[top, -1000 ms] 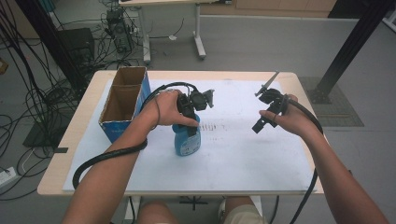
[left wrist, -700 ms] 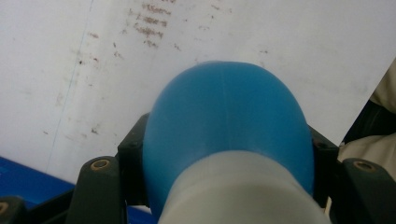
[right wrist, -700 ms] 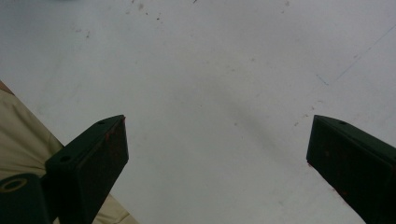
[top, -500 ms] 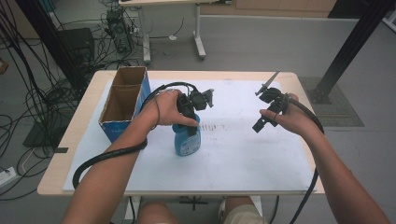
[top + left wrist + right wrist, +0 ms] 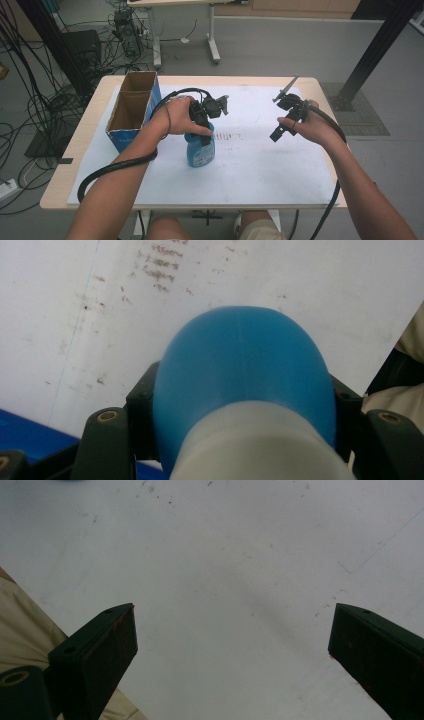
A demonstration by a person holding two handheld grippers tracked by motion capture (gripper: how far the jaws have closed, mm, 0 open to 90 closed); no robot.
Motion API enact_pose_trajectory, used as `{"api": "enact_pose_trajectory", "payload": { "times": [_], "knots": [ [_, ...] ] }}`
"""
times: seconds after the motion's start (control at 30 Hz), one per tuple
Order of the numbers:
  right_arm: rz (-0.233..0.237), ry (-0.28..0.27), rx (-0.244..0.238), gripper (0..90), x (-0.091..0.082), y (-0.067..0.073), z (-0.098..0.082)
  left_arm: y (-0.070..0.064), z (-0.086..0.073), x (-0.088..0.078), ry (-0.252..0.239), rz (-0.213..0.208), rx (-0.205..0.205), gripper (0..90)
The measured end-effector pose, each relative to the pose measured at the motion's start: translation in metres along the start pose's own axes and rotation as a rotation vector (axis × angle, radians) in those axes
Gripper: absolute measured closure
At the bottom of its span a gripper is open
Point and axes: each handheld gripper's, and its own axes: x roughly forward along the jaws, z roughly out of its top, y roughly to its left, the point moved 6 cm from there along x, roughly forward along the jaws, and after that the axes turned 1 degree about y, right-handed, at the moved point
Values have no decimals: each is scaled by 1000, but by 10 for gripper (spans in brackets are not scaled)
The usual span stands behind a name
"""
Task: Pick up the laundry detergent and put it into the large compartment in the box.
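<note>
A blue bottle [image 5: 200,151] with a white label stands on the white sheet near the table's middle. My left gripper [image 5: 204,131] comes down on it from above and is shut on its upper part. In the left gripper view the blue bottle [image 5: 245,375] bulges between the black jaws, with its pale neck nearest the camera. My right gripper [image 5: 278,134] hovers over the sheet to the right, apart from the bottle. Its jaws stand wide open over bare sheet, right gripper [image 5: 232,635] holding nothing.
An open cardboard box [image 5: 131,107] with blue sides stands at the table's left. The white sheet [image 5: 260,165] covers most of the wooden table [image 5: 60,190] and bears faint brown marks [image 5: 231,135]. Cables trail from both grippers over the table's front edge.
</note>
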Motion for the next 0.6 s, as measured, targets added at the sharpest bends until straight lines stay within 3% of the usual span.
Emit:
{"api": "enact_pose_trajectory", "payload": {
  "times": [0.6],
  "knots": [
    [-2,0,0,55,0,0,0,0,-2,0,-7,-1,-2,373]
  ]
}}
